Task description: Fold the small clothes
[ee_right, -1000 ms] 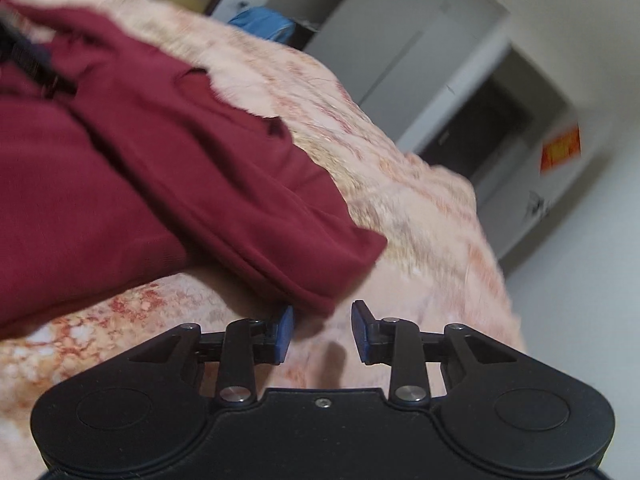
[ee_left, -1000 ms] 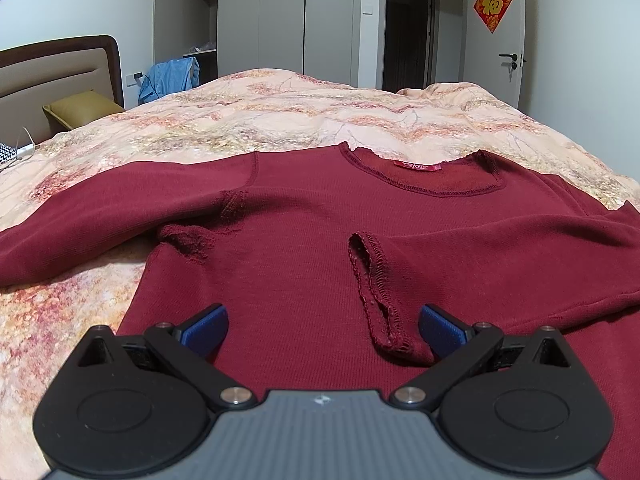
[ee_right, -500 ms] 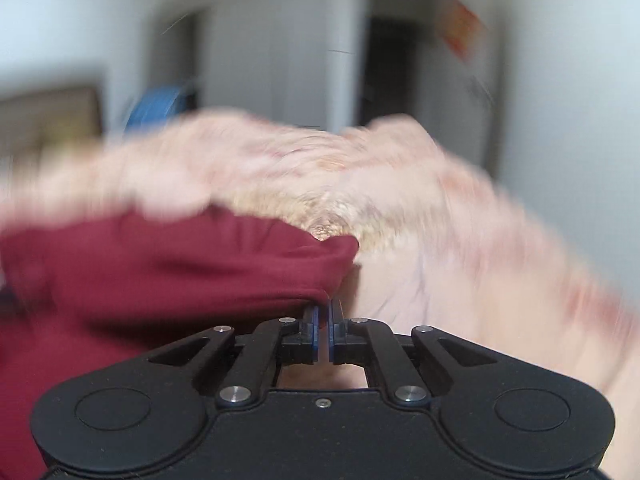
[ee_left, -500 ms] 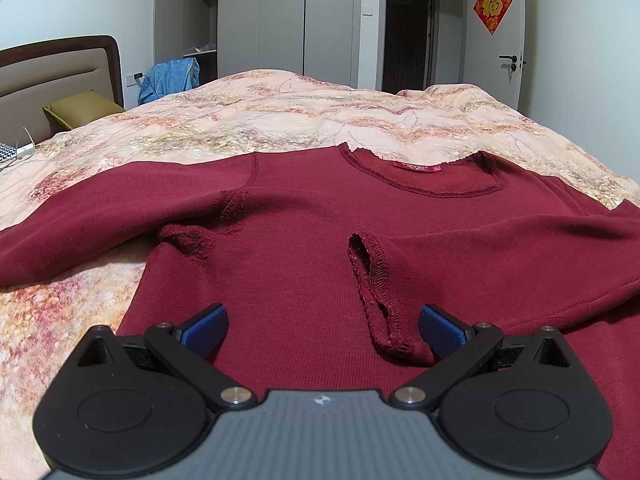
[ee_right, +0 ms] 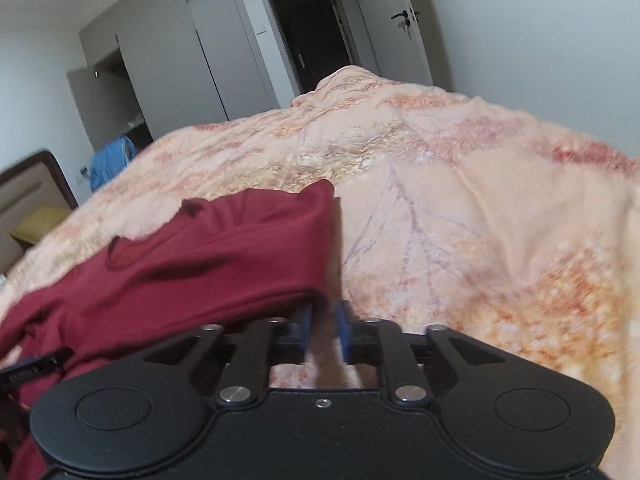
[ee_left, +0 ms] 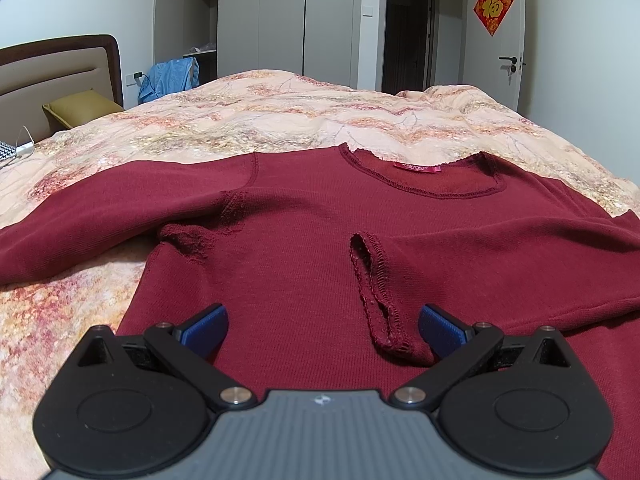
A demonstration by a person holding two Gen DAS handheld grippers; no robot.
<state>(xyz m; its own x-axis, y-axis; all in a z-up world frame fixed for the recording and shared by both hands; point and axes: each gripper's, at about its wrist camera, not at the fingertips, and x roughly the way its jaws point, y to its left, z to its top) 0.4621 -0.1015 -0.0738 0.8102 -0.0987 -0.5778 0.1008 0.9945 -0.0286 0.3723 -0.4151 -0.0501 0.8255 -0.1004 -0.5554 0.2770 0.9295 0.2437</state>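
A dark red long-sleeved shirt (ee_left: 304,248) lies spread on the bed, neckline and red label at the far side, a frayed slit near its middle. My left gripper (ee_left: 323,322) is open and empty, hovering over the shirt's lower part. In the right wrist view the shirt's right sleeve (ee_right: 224,256) lies on the quilt, its cuff end just left of my right gripper (ee_right: 323,326). The right gripper's jaws stand a small gap apart, with nothing between them.
The bed carries a peach floral quilt (ee_left: 320,120). A headboard (ee_left: 60,68) and a yellow pillow (ee_left: 80,108) are at the left. Blue clothing (ee_left: 170,78) hangs by an open wardrobe. A doorway (ee_left: 408,36) and a white door stand beyond the bed.
My right gripper shut on the sleeve cuff half a second ago, swung with it, and now stands slightly open with the sleeve released. The left gripper has not moved.
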